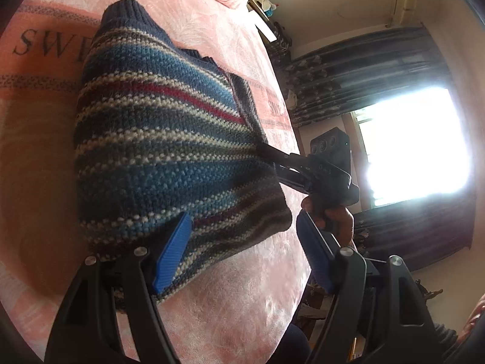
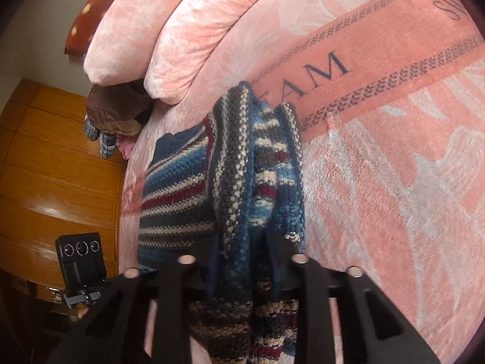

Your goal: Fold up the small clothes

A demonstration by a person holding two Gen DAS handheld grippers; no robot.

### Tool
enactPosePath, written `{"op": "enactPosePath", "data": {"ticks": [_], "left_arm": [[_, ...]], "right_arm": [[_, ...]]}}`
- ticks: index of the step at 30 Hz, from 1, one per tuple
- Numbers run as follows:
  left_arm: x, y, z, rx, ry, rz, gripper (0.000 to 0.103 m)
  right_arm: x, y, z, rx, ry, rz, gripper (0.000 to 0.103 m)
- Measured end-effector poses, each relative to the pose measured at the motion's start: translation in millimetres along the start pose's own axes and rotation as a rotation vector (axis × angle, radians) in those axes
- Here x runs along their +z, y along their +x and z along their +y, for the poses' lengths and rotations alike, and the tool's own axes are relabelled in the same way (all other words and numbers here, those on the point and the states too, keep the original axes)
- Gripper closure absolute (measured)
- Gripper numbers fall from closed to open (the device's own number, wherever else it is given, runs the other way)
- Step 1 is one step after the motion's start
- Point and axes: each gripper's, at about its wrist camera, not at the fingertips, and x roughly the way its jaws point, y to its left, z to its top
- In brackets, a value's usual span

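Blue-padded, the left hand-held gripper [image 1: 242, 254] stands spread wide, one pad lying on the striped sweater [image 1: 157, 139]. That sweater rests on the pink bed [image 1: 236, 297] near its edge, one side bunched and clamped in the right hand-held gripper [image 2: 242, 254]; pillows [image 2: 169, 30] lie beyond.

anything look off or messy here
Nothing damaged or spilled. The striped sweater lies bunched on the pink blanket, one edge pinched in the right gripper. The left gripper is open beside it.
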Motion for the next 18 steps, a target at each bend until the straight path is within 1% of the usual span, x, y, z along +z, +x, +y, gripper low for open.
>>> {"op": "enactPosePath", "data": {"ticks": [2,3,4,5,6,7,8,9,10,11,13,14,15,16,17,18], "left_arm": [[-2.0,6.2,3.1,-0.012,-0.012,0.006,0.032],[-1.0,8.3,4.6,-0.019,-0.022,0.004,0.032],[0.0,9.5,6.6,-0.032,-0.036,0.007,0.032],[1.5,12.1,6.0,-0.040,-0.046,0.018,0.033],[1.9,10.5,2.8,-0.036,-0.042,0.025,0.033],[5.1,8.1,-2.8,-0.035,-0.027,0.023,0.033],[10.7,1.7,-9.6,-0.045,-0.006,0.008,0.033],[17.7,-5.9,-16.5,-0.047,0.015,-0.015,0.033],[26.2,-16.3,-20.7,-0.040,0.034,-0.045,0.032],[37.4,-25.5,-22.8,-0.031,0.045,-0.075,0.031],[62.6,-36.5,-20.9,-0.018,0.040,-0.108,0.031],[73.9,-37.3,-17.8,-0.009,0.031,-0.104,0.031],[83.8,-35.2,-14.0,0.001,0.020,-0.091,0.031],[92.9,-28.0,-8.7,0.008,0.006,-0.063,0.031],[99.8,-20.8,-3.4,0.036,-0.005,-0.041,0.032],[105.3,-14.1,-0.2,0.073,-0.005,-0.023,0.033]], "right_arm": [[-1.1,-13.5,7.3,-0.017,-0.049,-0.078,0.085],[-1.7,-16.3,3.7,-0.035,-0.042,-0.104,0.085],[-2.1,-13.1,-0.1,-0.080,-0.045,-0.108,0.085],[-2.4,-4.1,-2.6,-0.116,-0.058,-0.089,0.084],[-2.9,4.7,-6.5,-0.105,-0.054,-0.051,0.080],[-0.7,5.7,-9.3,-0.073,-0.038,-0.032,0.078],[3.4,0.5,-11.2,-0.041,-0.015,-0.033,0.073],[9.6,-6.4,-11.9,-0.002,0.011,-0.052,0.069],[16.1,-13.2,-11.2,0.015,0.024,-0.088,0.067],[24.6,-16.7,-10.4,0.015,0.032,-0.113,0.063],[43.4,-11.3,-9.6,0.038,0.054,-0.109,0.055],[52.2,-3.6,-9.3,0.043,0.063,-0.092,0.048],[60.0,6.9,-9.3,0.046,0.071,-0.065,0.046],[65.7,17.3,-8.5,0.044,0.074,-0.040,0.048],[68.6,23.7,-6.2,0.035,0.058,-0.024,0.071],[70.5,23.2,2.8,-0.006,-0.006,-0.045,0.088]]}}
